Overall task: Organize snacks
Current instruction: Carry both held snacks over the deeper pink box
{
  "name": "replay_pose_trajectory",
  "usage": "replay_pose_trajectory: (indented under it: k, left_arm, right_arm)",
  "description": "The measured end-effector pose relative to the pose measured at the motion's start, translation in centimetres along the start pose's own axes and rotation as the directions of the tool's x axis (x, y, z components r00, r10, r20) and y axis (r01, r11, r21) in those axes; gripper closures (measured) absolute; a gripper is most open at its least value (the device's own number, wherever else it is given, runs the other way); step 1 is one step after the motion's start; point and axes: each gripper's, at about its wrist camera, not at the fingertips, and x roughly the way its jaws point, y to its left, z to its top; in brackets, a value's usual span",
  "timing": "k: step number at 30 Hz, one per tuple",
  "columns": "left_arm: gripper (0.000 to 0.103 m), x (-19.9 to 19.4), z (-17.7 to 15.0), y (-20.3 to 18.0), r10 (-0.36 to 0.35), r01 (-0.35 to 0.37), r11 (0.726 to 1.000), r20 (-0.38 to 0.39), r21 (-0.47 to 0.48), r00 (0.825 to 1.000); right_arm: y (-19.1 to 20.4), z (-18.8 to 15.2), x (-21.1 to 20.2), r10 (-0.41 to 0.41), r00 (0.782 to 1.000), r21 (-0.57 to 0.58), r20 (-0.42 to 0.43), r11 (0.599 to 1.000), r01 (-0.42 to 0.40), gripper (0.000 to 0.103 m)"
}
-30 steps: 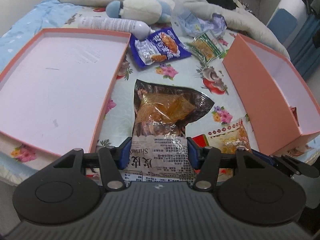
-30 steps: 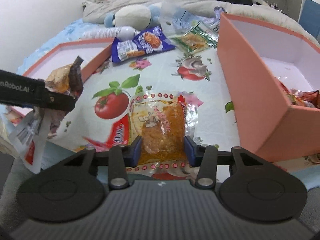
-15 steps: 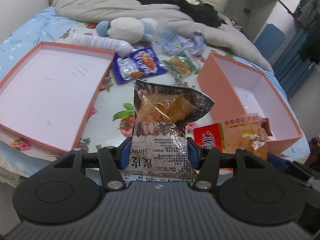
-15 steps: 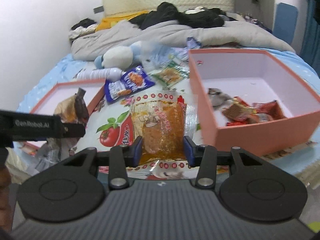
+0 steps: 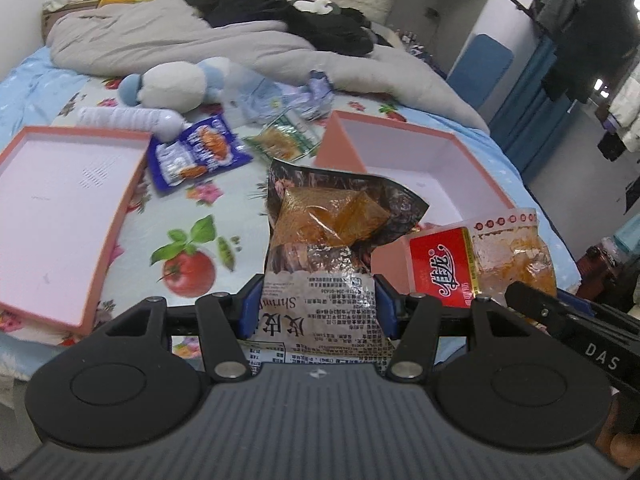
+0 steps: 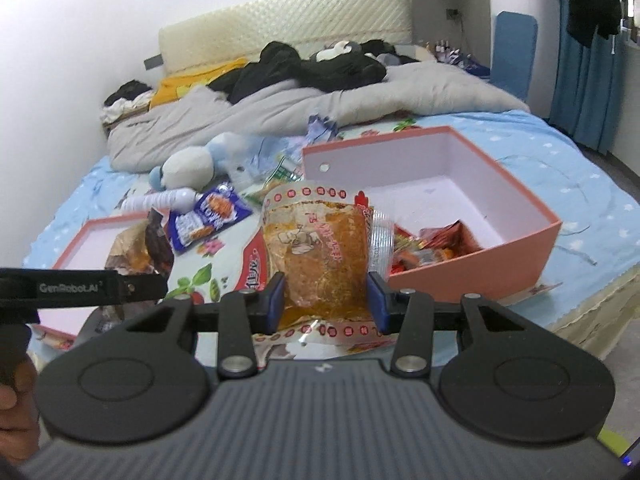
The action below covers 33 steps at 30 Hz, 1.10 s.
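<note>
My left gripper (image 5: 318, 306) is shut on a dark shrimp snack bag (image 5: 324, 240) with orange pieces inside, held up above the bed. My right gripper (image 6: 326, 300) is shut on a clear packet with a red-dotted border and an orange cake (image 6: 316, 256). That packet also shows at the right of the left wrist view (image 5: 480, 260). The deep pink box (image 6: 500, 248) lies on the bed to the right, with several red wrappers (image 6: 432, 248) in its near corner. The shallow pink lid (image 5: 60, 208) lies to the left. A blue snack bag (image 5: 196, 152) and a green packet (image 5: 280, 140) lie beyond.
A white and blue plush toy (image 5: 172, 84), a white bottle (image 5: 128, 120) and crumpled clear plastic (image 5: 280, 96) lie past the snacks. A grey duvet (image 5: 160, 40) and dark clothes (image 5: 288, 20) cover the head of the bed. A person's hand (image 6: 12, 420) shows at the lower left.
Both grippers have risen and pulled back from the bed with their packets still held. More of the room shows, and the inside of the deep pink box has come into view.
</note>
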Motion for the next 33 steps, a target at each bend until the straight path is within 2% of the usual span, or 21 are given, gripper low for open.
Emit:
replay_pose_trajectory:
  k: [9, 15, 27, 33]
  left_arm:
    - [0.041, 2.7, 2.4, -3.6, -0.038, 0.039, 0.999, -0.029, 0.037, 0.999]
    - [0.041, 5.4, 5.2, -5.7, -0.053, 0.056, 0.997, -0.044, 0.061, 0.998]
    - [0.041, 13.1, 12.8, -10.4, -0.093, 0.102, 0.985, -0.07, 0.139, 0.993]
    - [0.041, 18.4, 15.8, -11.7, -0.109, 0.128, 0.977, -0.12, 0.17, 0.987]
  right_arm:
    - [-3.1, 1.3, 0.7, -0.006, 1.0, 0.062, 0.01, 0.998, 0.005, 0.058]
    - [-5.1, 3.1, 2.5, -0.015, 1.0, 0.073, 0.02, 0.997, 0.014, 0.058]
    - [-9.4, 7.7, 8.6, -0.036, 0.999, 0.106, 0.02, 0.994, 0.033, 0.058]
    - [-11.1, 9.2, 13.3, -0.059, 0.998, 0.124, -0.03, 0.99, 0.063, 0.057]
